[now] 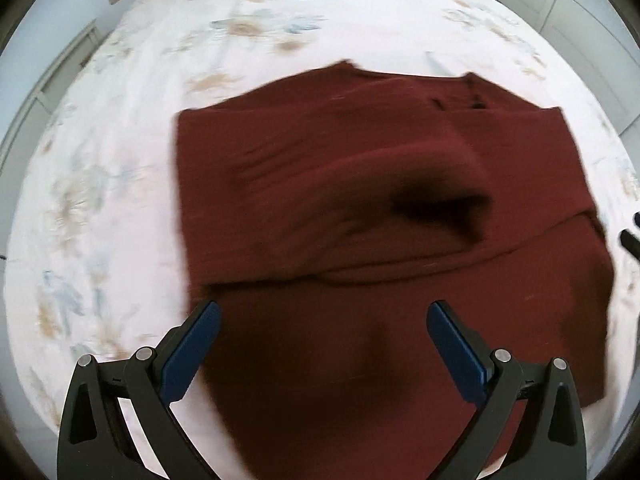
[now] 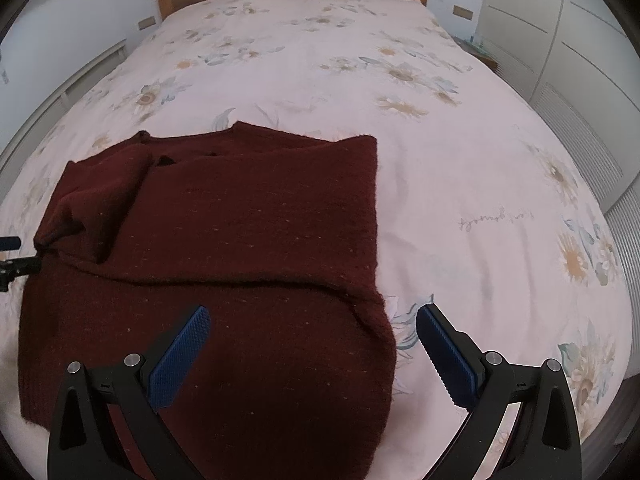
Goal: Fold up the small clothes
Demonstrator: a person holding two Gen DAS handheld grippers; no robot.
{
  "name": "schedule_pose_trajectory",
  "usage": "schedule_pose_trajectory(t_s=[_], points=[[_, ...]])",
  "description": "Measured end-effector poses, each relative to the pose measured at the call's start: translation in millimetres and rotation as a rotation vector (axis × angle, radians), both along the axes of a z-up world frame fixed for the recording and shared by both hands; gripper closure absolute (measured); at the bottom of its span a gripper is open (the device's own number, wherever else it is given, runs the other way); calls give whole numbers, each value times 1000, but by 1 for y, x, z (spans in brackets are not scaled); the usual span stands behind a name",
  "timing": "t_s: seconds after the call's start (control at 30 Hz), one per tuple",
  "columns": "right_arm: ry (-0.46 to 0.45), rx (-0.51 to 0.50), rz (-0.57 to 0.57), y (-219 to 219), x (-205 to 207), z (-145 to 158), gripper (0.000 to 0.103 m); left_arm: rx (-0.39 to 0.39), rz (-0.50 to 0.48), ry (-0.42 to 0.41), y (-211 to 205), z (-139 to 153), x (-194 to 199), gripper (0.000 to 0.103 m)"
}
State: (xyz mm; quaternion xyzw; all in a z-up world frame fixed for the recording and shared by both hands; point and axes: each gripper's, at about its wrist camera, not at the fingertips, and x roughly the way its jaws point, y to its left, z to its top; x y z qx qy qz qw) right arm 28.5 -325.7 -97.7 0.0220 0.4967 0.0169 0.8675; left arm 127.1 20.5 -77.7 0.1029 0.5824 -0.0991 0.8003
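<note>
Both claws spread wide, pinching nothing. Red sweater point(image 1: 360, 208) flat on the bed point(image 2: 460, 184), under left claw point(image 1: 323, 312), edge between right claw point(image 2: 313, 318) pads; likely ready for another fold.

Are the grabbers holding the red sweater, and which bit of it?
No. Both the left gripper and the right gripper hang open above the dark red sweater, their fingers gripping nothing.

Both angled steeply down — left hand-held gripper point(image 1: 323, 310) and right hand-held gripper point(image 2: 313, 314) gape wide.
</note>
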Motion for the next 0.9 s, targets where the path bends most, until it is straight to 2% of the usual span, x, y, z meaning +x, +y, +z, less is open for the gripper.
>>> schedule_pose_trajectory(t_s=[0.23,0.27,0.33,0.47,0.57,0.67,0.73,0.9], points=[[19,-27,24,16,1,-3,0,33,59,-2,57,-22,11,5],[23,-31,26,19,0,-4,0,27,63,-1,60,-26,14,7],[29,-38,28,24,-1,-5,0,24,74,6,66,-34,21,23],[38,-57,40,35,-1,-7,0,18,88,50,67,-54,36,33],[39,-69,54,46,-1,-8,0,5,84,27,64,-56,42,37],[25,-71,83,63,4,-5,0,-27,61,15,58,-54,45,61],[18,-65,114,76,9,-1,0,-37,60,10,55,-54,47,84],[-26,-81,234,124,31,21,0,-100,91,25,67,-52,50,90]])
